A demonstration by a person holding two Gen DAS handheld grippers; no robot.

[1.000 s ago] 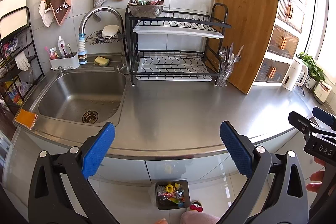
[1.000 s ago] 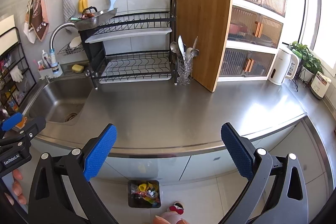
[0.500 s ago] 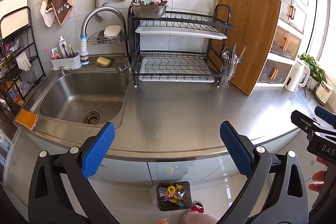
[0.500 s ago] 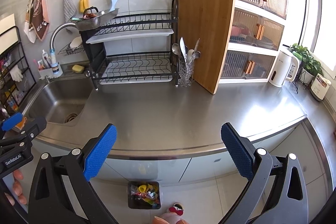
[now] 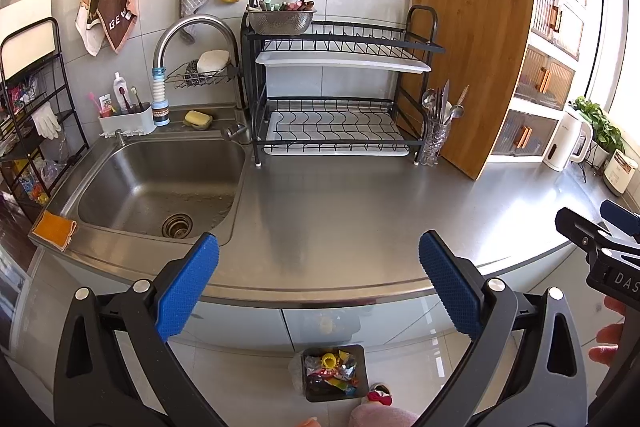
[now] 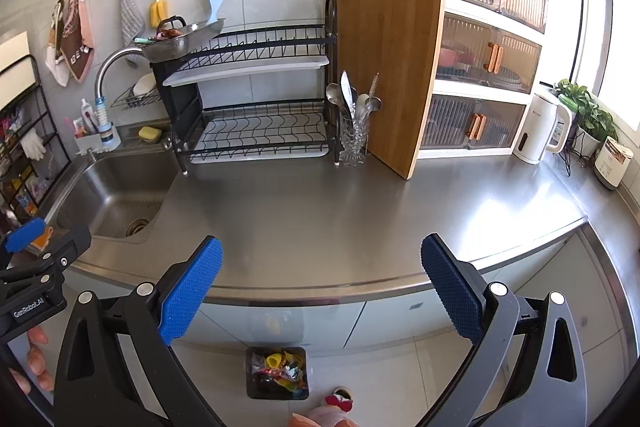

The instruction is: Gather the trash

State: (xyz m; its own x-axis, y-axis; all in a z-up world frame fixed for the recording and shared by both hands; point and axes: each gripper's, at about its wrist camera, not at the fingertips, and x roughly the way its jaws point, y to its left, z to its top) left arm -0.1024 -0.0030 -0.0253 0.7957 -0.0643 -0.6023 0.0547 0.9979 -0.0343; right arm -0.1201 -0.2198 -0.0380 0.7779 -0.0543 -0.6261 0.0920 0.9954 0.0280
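Observation:
A small dark trash bin (image 5: 334, 373) full of colourful wrappers stands on the floor below the counter edge; it also shows in the right wrist view (image 6: 277, 373). My left gripper (image 5: 319, 285) is open and empty, held above the front edge of the steel counter (image 5: 340, 211). My right gripper (image 6: 322, 285) is open and empty at about the same height, to the right of the left one. No loose trash shows on the counter.
A sink (image 5: 160, 183) lies at the left with an orange cloth (image 5: 54, 229) on its rim. A black dish rack (image 5: 336, 95), a cutlery glass (image 5: 436, 139) and a wooden board (image 5: 472, 75) stand at the back. A white kettle (image 6: 540, 129) stands far right.
Both grippers have drifted slightly; the view shifted a little, so the counter objects sit marginally further right. Both stay open and empty.

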